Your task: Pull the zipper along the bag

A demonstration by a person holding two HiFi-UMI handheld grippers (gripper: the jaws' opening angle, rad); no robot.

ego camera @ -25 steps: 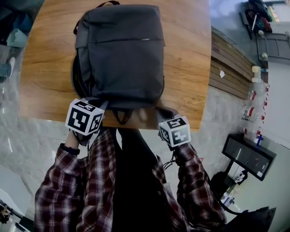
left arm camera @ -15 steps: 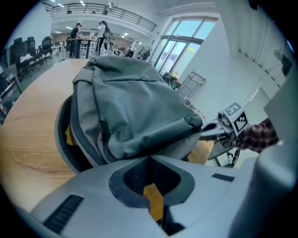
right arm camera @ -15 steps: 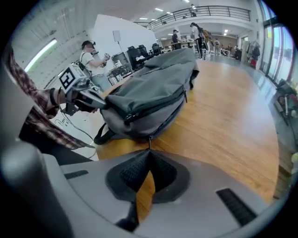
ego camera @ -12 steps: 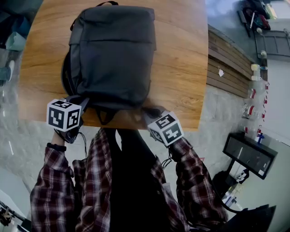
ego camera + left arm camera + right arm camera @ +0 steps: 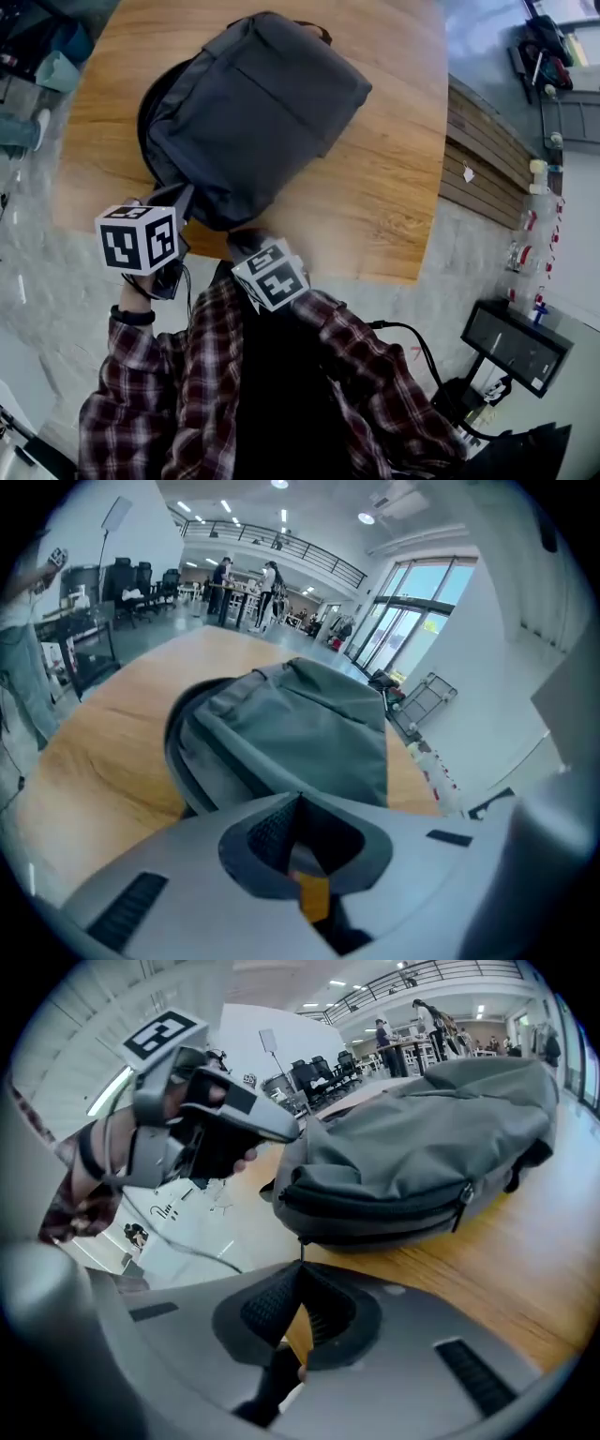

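Marker cubes [image 5: 138,238] at 7 o'clock masking both grips in head view. Black cable [image 5: 412,342] trailing off at 5 o'clock.

Grey backpack [image 5: 253,103] flat on wooden desk [image 5: 394,169], set diagonally, handle end toward 1 o'clock, base at near edge. Side zipper closed, slider [image 5: 462,1199] at 3 o'clock in right gripper view.

Left gripper [image 5: 181,202] at base corner, fingers clamped on fabric. Right gripper [image 5: 246,242] just beside, fingers pinched on thin dark strand [image 5: 300,1249] under base.

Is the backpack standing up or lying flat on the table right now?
Lying flat: the backpack rests front panel up on the wooden table, turned diagonally; the right gripper view shows it low against the wood.
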